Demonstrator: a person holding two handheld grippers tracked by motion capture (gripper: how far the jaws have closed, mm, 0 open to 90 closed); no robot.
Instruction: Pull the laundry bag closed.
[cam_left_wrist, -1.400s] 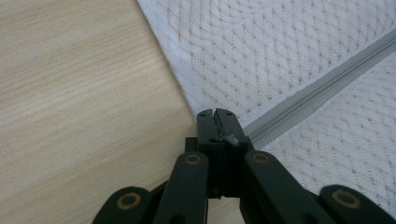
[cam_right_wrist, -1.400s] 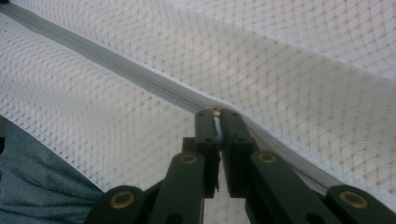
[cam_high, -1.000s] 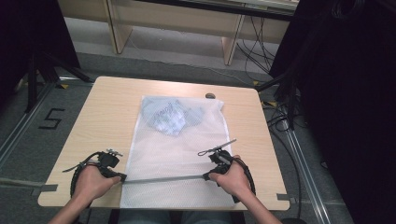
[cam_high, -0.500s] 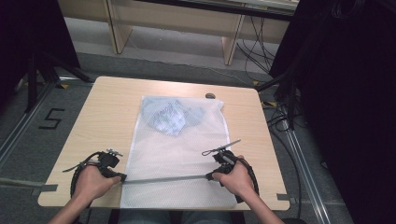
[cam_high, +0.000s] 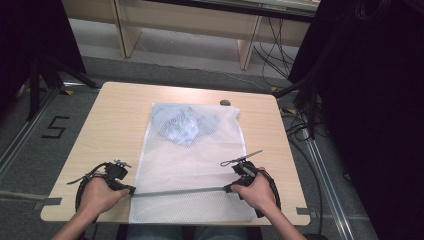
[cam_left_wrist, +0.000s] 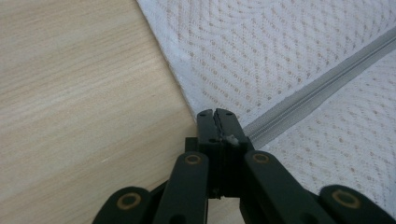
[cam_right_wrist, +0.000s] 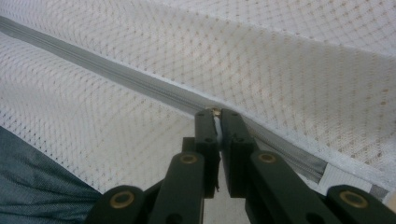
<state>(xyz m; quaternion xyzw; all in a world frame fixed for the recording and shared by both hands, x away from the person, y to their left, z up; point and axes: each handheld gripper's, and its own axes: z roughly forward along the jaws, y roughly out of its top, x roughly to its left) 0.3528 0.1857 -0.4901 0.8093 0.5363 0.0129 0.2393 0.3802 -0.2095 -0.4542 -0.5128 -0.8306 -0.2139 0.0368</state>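
While the white mesh laundry bag (cam_high: 192, 165) lies flat along the middle of the table (cam_high: 115, 120), its near end reaches the near edge and its far end stops short of the far edge. Bag fabric: fine white net, see-through, wood grain visible beneath. A grey zipper (cam_high: 180, 191) crosses the bag near its near end, running side to side and pulled straight. Contents: one pale blue folded garment (cam_high: 182, 125) inside, at the far end of the bag. A small dark object (cam_high: 225, 103) sits on the table just beyond the bag's far right corner.

Left gripper (cam_left_wrist: 218, 113): jaws fully together, pinched on the bag's left edge right at the zipper's left end. Right gripper (cam_right_wrist: 215, 112): jaws closed down to a thin slit, clamped on the zipper pull (cam_right_wrist: 216, 111) toward the bag's right side. Both hands rest near the near edge, left one (cam_high: 97, 195) at the near-left corner, right one (cam_high: 257, 190) toward the near-right corner.
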